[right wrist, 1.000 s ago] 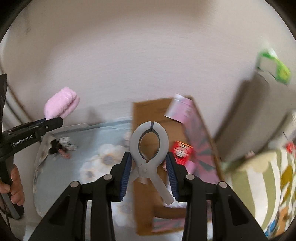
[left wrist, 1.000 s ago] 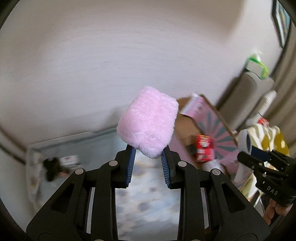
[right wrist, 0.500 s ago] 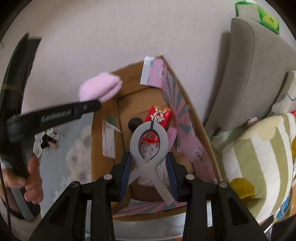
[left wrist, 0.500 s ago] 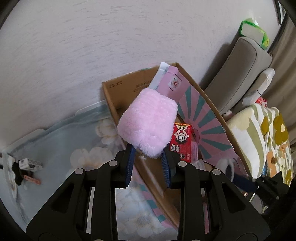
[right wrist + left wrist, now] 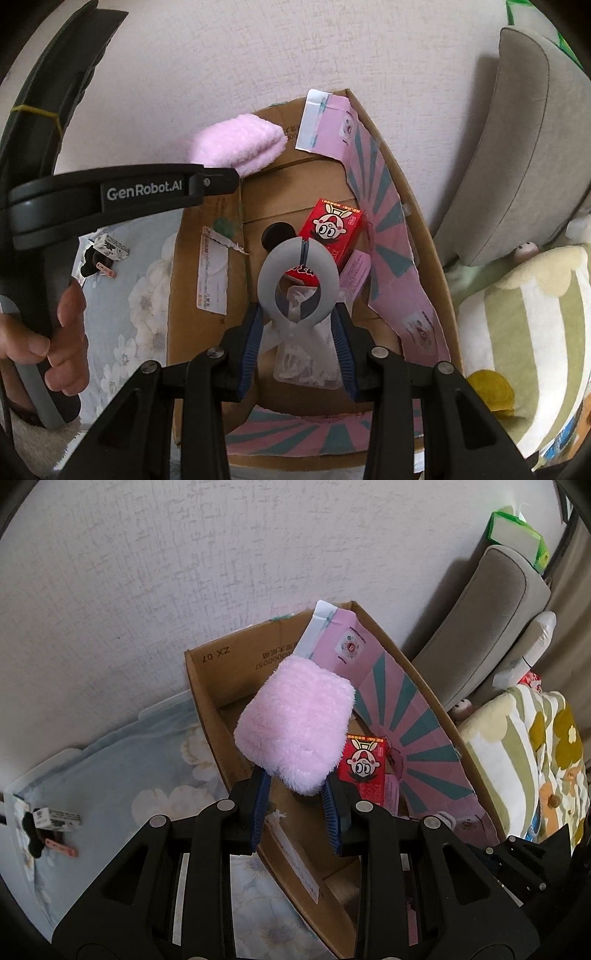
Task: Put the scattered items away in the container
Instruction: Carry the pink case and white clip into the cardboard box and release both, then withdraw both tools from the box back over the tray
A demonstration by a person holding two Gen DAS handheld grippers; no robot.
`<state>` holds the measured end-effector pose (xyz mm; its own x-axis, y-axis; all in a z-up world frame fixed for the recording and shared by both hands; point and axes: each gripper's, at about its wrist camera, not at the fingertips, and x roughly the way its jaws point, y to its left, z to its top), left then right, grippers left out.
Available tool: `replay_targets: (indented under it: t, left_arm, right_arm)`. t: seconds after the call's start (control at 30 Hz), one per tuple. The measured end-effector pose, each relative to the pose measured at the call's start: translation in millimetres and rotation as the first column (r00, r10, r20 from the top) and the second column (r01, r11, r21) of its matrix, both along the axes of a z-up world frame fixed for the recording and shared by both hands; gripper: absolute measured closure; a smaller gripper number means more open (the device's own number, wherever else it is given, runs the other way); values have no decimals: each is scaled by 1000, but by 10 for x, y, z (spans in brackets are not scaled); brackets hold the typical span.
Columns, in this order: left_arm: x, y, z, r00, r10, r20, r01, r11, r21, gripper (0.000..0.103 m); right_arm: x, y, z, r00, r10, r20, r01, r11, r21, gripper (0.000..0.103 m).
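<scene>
**Both grippers loaded above the cardboard box**

The left gripper (image 5: 295, 794) pinches a fluffy pink plush pad (image 5: 295, 731) between its blue pads; the plush sticks up past the fingertips and hangs over the open cardboard box (image 5: 207, 701). In the right wrist view the same gripper reaches in from the left, held by a hand (image 5: 55, 332), with the plush over the box's far left corner.

The right gripper (image 5: 299, 328) clamps a grey plastic spring clip (image 5: 299, 284) by its handles, the clip's ring-shaped jaws pointing away over the middle of the box.

Inside the box lie a red snack carton (image 5: 332, 232) printed with a cartoon face, a clear plastic bag (image 5: 306, 362) beneath the clip, and a small black round thing (image 5: 277, 234). The box stands against a white wall on a pale floral sheet (image 5: 122, 775). A few small items (image 5: 48, 823) lie on the sheet, well apart from the box. A striped cushion (image 5: 524, 332) sits to the right of the box.
</scene>
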<state>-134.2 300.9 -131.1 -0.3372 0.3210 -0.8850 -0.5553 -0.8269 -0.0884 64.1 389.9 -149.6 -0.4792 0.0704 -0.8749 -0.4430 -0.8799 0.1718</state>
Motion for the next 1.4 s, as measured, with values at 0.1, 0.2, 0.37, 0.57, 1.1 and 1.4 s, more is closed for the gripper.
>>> replay_targets:
  t: [0.1, 0.2, 0.37, 0.57, 1.1, 1.4]
  left_arm:
    - [-21, 4, -7, 1000, 4, 5, -4, 1000, 4, 78]
    - [-34, -4, 21, 1000, 4, 9, -4, 1000, 20, 63]
    - [-20, -119, 205, 999, 30, -37, -28, 998, 57, 5]
    - [-36, -453, 368, 992, 100, -81, -97, 994, 48, 3]
    - [141, -1658, 366, 962, 268, -57, -265, 963, 55, 3]
    - [219, -2754, 386, 891, 450, -56, -447, 893, 59, 3]
  right_arm:
    - [-11, 24, -3, 1000, 12, -8, -12, 1000, -13, 68]
    - [-13, 28, 22, 999, 28, -27, -29, 999, -25, 67]
    - [31, 25, 130, 995, 39, -91, -42, 998, -37, 53]
    - [103, 3, 210, 992, 34, -123, -39, 999, -34, 53]
    - [-57, -529, 336, 980, 108, -170, -111, 994, -10, 53]
    - [-373, -1074, 392, 956, 236, -174, -237, 971, 18, 53]
